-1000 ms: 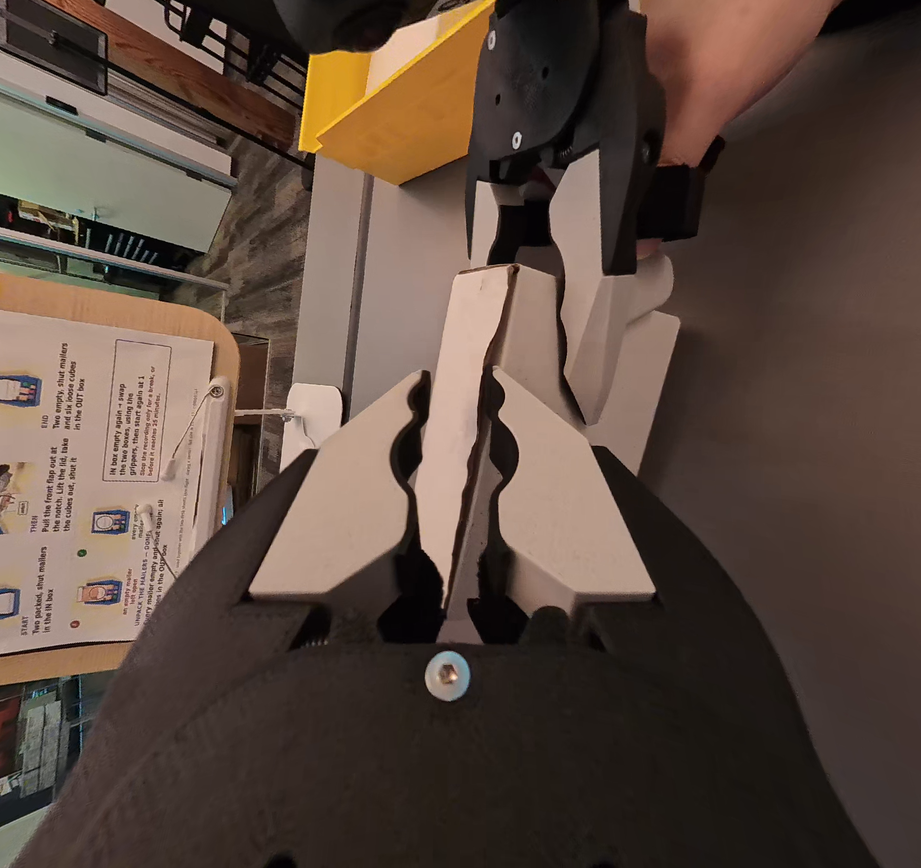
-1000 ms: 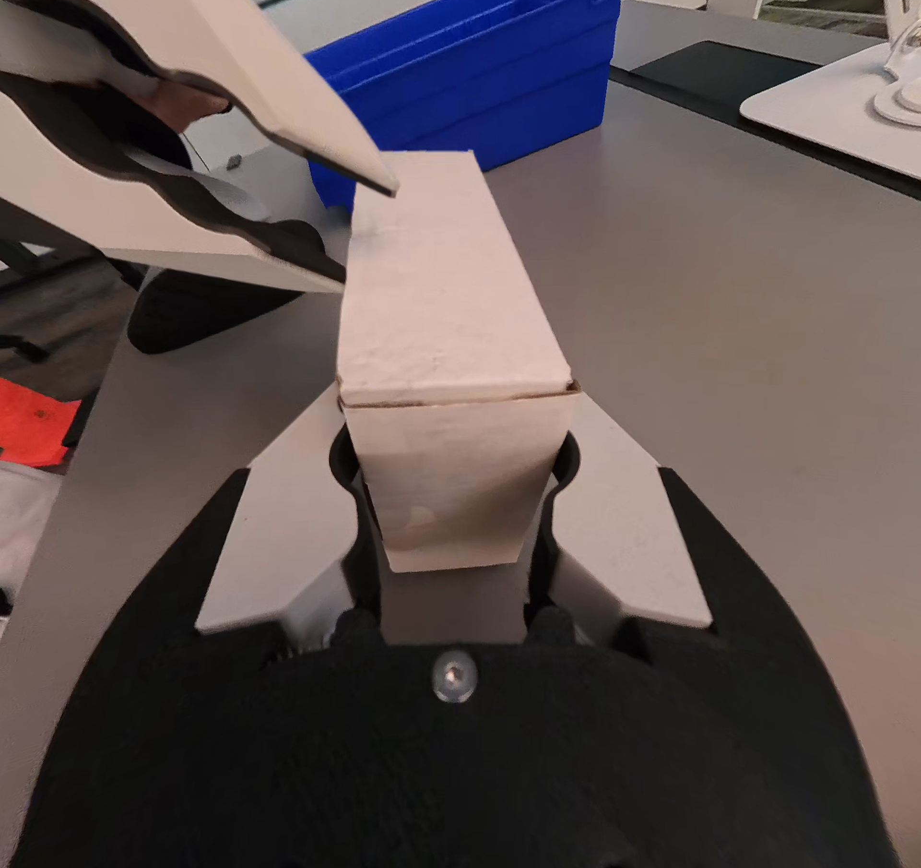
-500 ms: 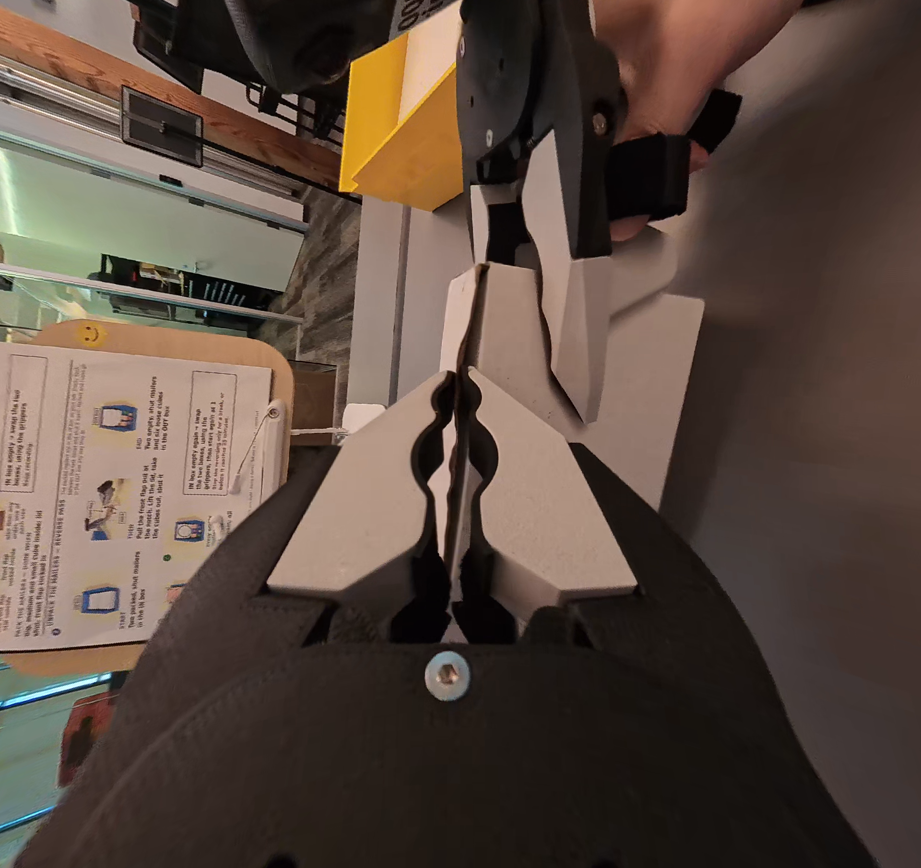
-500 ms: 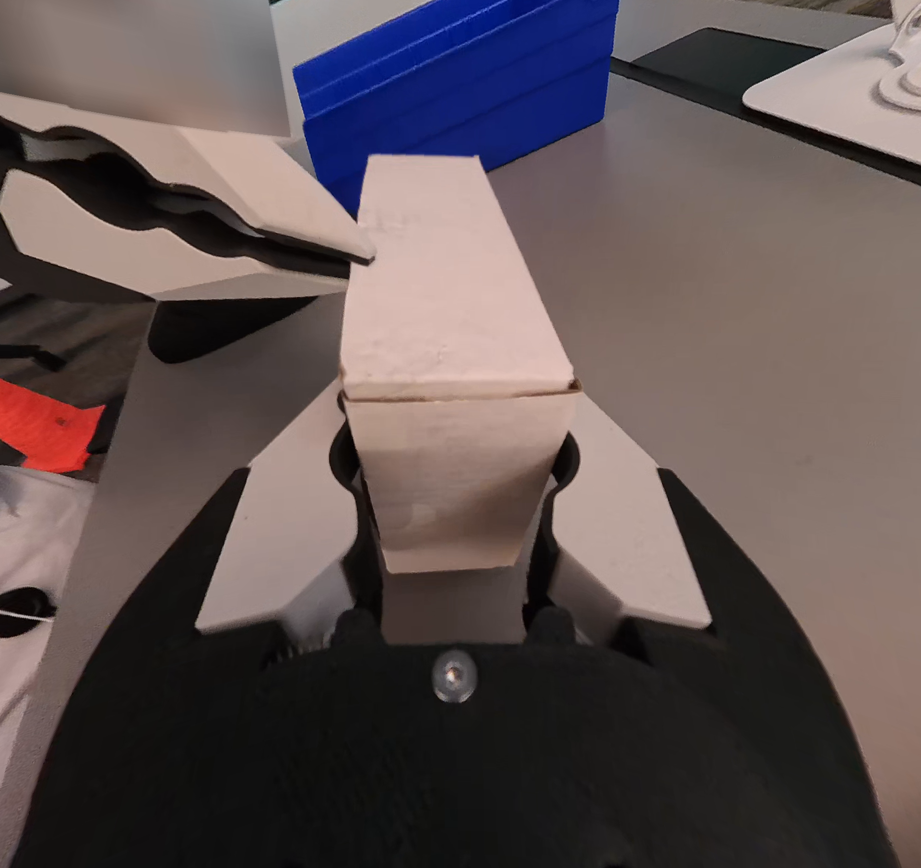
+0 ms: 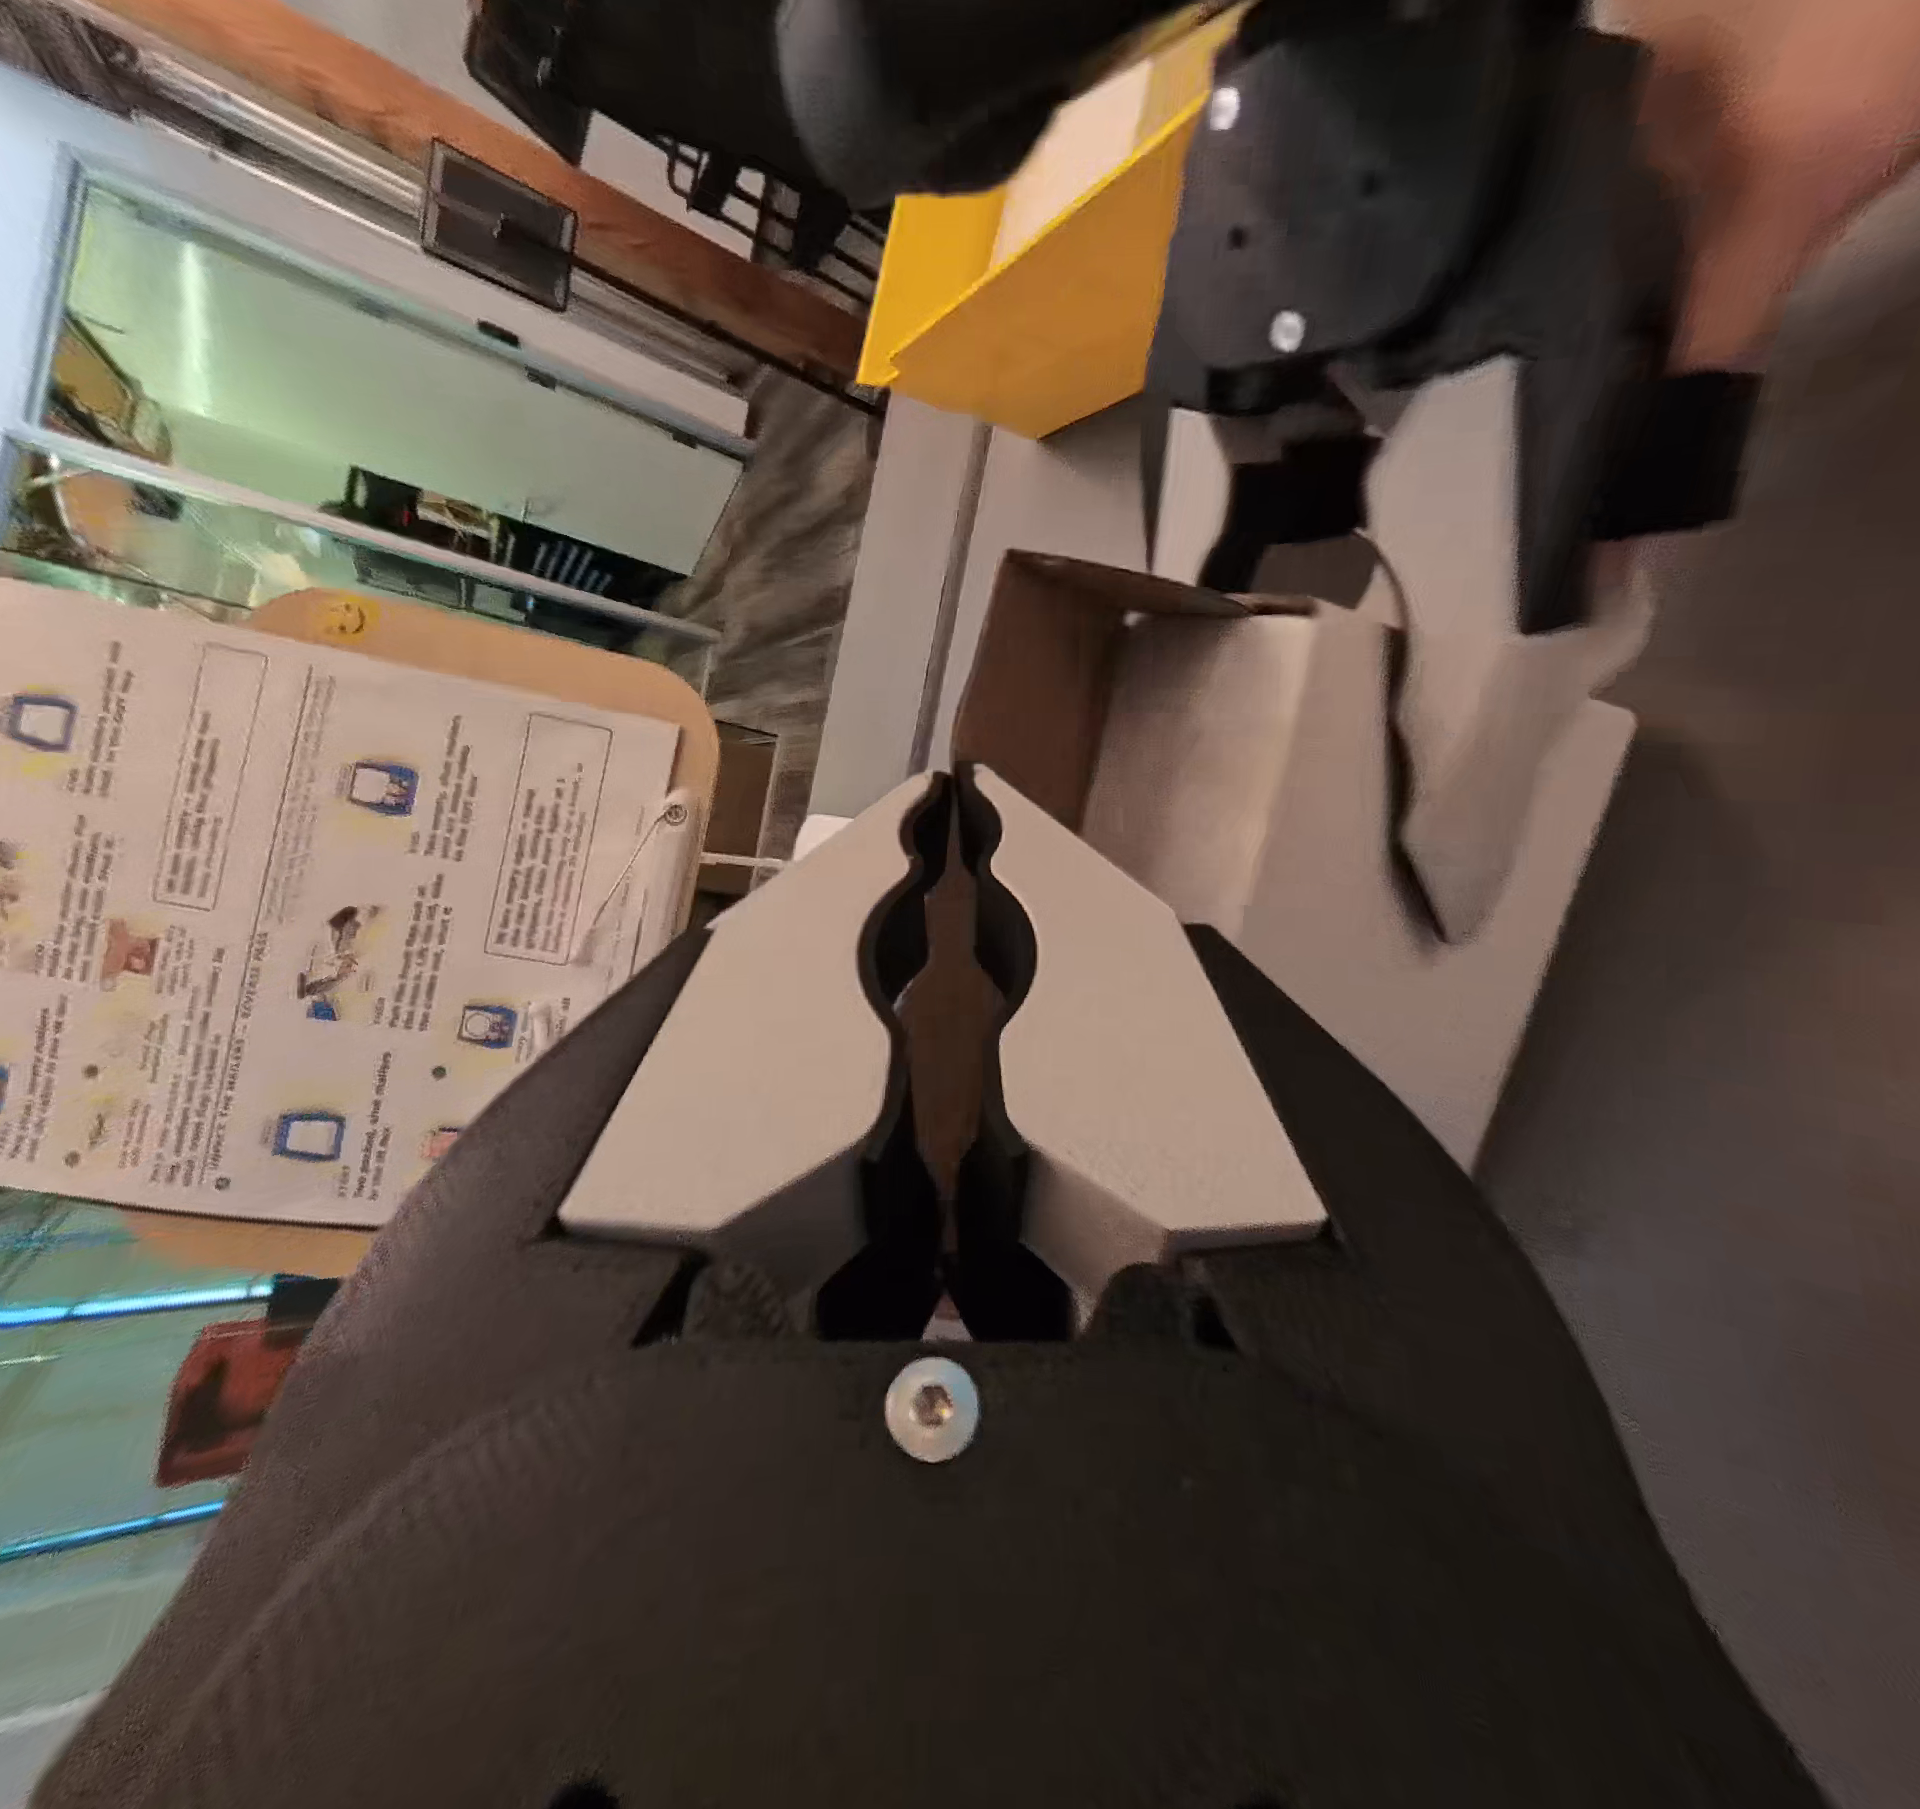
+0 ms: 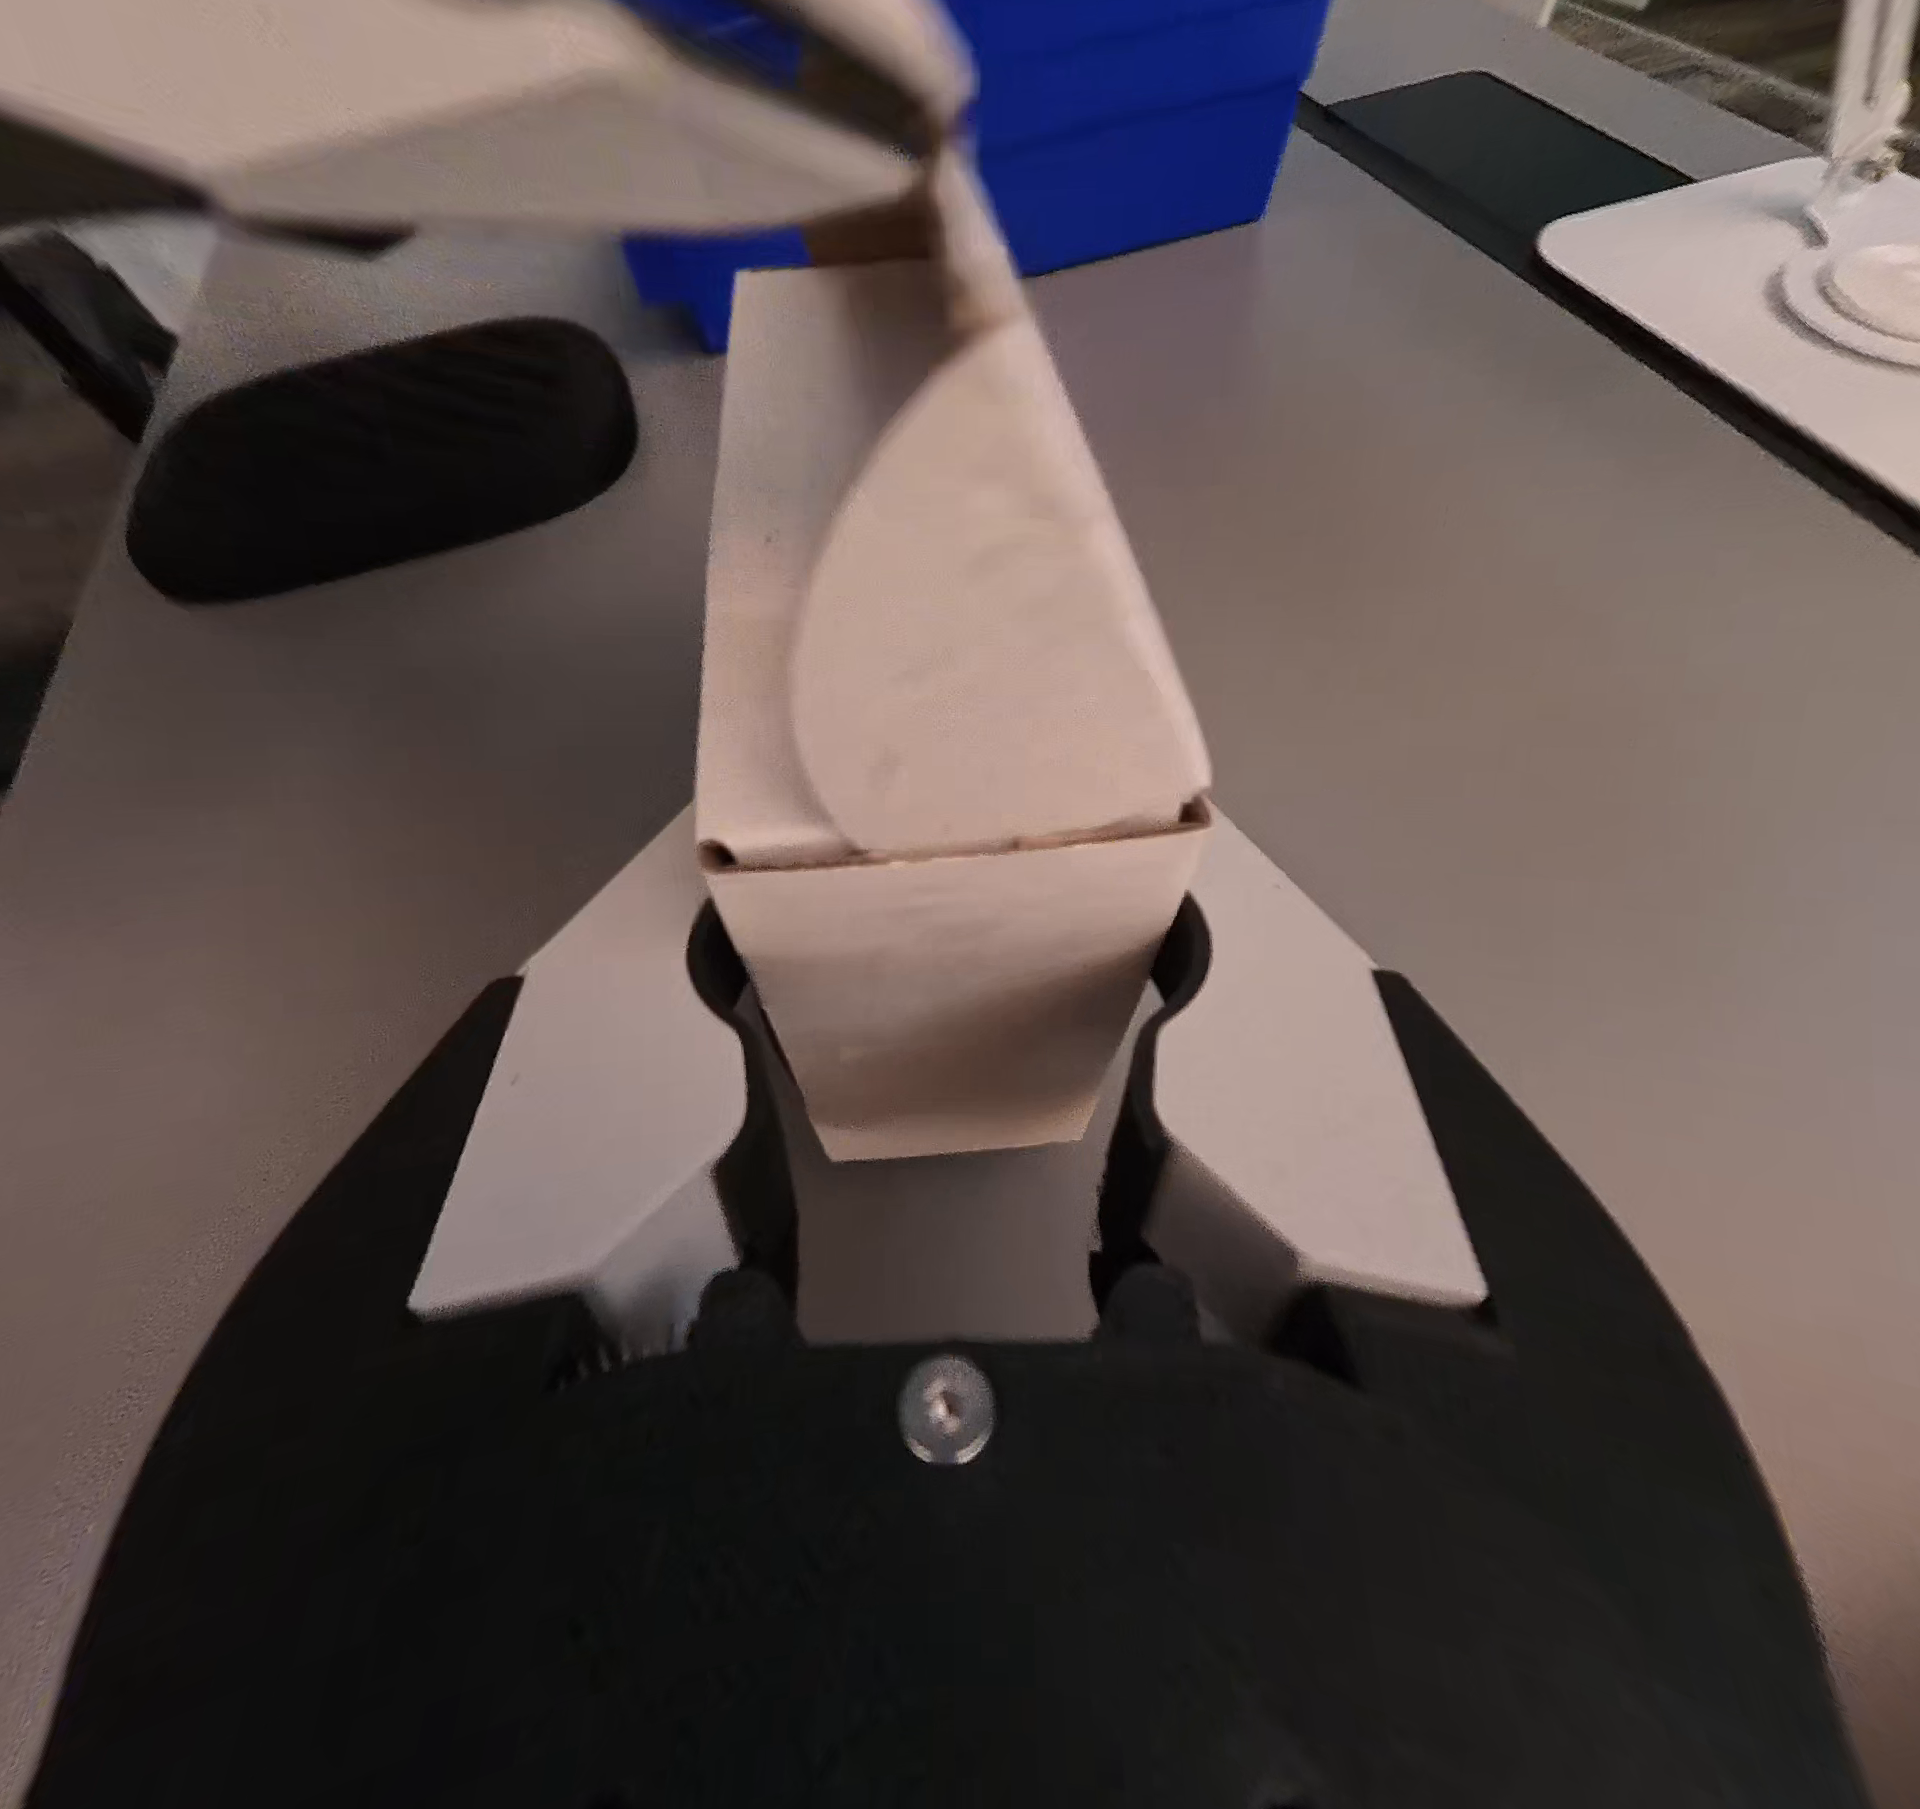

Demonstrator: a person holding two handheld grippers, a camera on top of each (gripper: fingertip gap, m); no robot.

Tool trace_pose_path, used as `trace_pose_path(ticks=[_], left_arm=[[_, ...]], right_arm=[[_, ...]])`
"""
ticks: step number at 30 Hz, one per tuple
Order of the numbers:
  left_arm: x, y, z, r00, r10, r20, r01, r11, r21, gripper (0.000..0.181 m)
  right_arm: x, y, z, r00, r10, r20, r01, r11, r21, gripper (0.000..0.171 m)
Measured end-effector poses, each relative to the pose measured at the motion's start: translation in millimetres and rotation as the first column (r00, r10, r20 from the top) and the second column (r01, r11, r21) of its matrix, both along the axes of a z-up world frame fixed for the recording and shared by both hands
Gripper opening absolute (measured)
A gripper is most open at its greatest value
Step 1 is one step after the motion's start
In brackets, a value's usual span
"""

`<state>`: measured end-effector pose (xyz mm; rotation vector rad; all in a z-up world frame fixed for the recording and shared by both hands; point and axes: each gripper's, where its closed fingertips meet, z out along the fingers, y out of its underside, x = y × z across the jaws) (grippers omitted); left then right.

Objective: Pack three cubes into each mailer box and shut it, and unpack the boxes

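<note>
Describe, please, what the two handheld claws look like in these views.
Each claw, left and right, has a rounded, textured black body, a silver screw at its centre, and two pale grey angular fingers with wavy black inner edges. No cables or sleeves show.

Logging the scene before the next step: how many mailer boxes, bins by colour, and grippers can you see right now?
White mailer box: 1
Blue bin: 1
Yellow bin: 1
Grippers: 2, left gripper, right gripper
Total: 5
</note>
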<state>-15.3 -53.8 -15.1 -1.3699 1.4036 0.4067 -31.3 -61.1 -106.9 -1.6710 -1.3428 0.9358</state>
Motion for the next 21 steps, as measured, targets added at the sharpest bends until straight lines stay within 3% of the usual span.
trace_pose_path(ticks=[1,7,8,11,12,14,17,18,20,21], left_arm=[[-2,2,3,1.0,0.007,0.009,-0.007,1.0,-0.007,0.0],[-9,9,9,1.0,0.007,-0.018,-0.007,1.0,0.009,0.011],[-11,10,8,1.0,0.016,-0.026,-0.017,1.0,-0.022,0.014],[-24,9,2,0.999,0.051,-0.02,-0.054,0.976,-0.21,0.05],[-26,6,1,0.999,0.043,0.008,-0.038,0.956,-0.291,0.051],[-32,3,0,0.998,0.04,0.051,-0.015,0.906,-0.422,0.049],[-43,-2,-22,0.999,0.025,-0.022,-0.034,0.814,-0.58,0.047],[-45,-3,-28,0.999,0.014,-0.049,-0.041,0.796,-0.604,0.039],[-44,1,-31,0.998,-0.001,-0.062,-0.036,0.805,-0.592,0.004],[-42,0,-31,0.998,-0.014,-0.058,-0.024,0.8,-0.599,0.004]], right_arm=[[-4,-5,1,1.0,0.012,-0.005,-0.012,1.0,-0.001,0.076],[2,0,22,0.992,0.014,-0.123,-0.018,0.999,-0.029,0.076],[3,2,19,0.994,0.009,-0.11,-0.011,1.0,-0.021,0.077],[6,3,13,0.996,0.011,-0.086,-0.011,1.0,-0.006,0.076],[6,3,11,0.997,0.014,-0.072,-0.013,1.0,0.011,0.076],[4,2,10,0.998,0.028,-0.053,-0.024,0.998,0.064,0.076],[1,0,9,0.999,0.043,-0.031,-0.039,0.991,0.13,0.076],[0,-1,9,0.999,0.047,-0.028,-0.042,0.988,0.149,0.076],[0,-2,7,0.999,0.053,-0.008,-0.05,0.976,0.21,0.076],[2,0,4,0.999,0.044,0.023,-0.048,0.966,0.254,0.076]])
